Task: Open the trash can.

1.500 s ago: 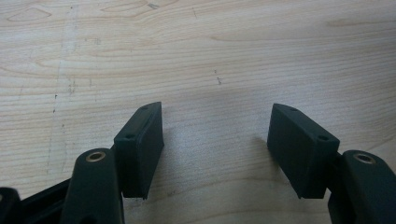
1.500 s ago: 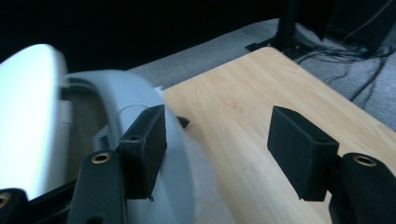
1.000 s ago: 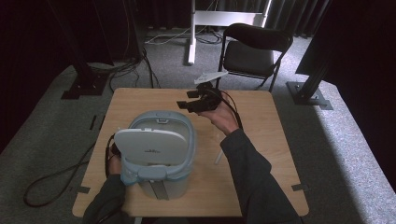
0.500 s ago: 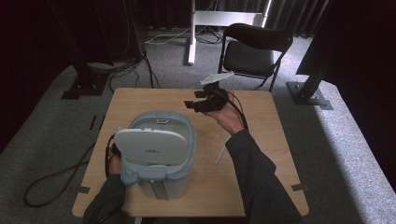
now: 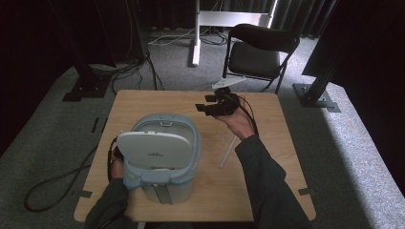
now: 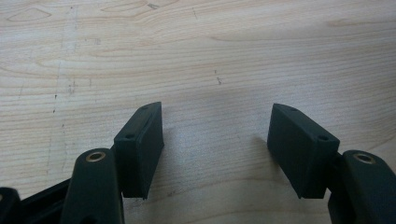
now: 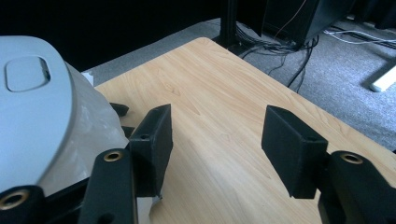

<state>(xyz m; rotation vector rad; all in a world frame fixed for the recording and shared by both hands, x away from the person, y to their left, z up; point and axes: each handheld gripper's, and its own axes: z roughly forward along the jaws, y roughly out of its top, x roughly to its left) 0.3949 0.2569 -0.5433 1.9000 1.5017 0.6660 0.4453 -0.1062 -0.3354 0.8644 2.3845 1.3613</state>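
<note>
Standing near the table's (image 5: 267, 191) left-front corner, one grey lidded bin (image 5: 161, 155), lid half raised. Right gripper (image 5: 206, 106) hovered beyond its far right rim, jaws apart, just closing slightly, empty. Left gripper (image 6: 215, 149) low beside the bin, jaws apart, empty.

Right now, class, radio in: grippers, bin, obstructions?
Right gripper open, empty, jaws just closing, beyond the lidded bin. Left gripper open over bare table. White stick lies beside bin.
</note>
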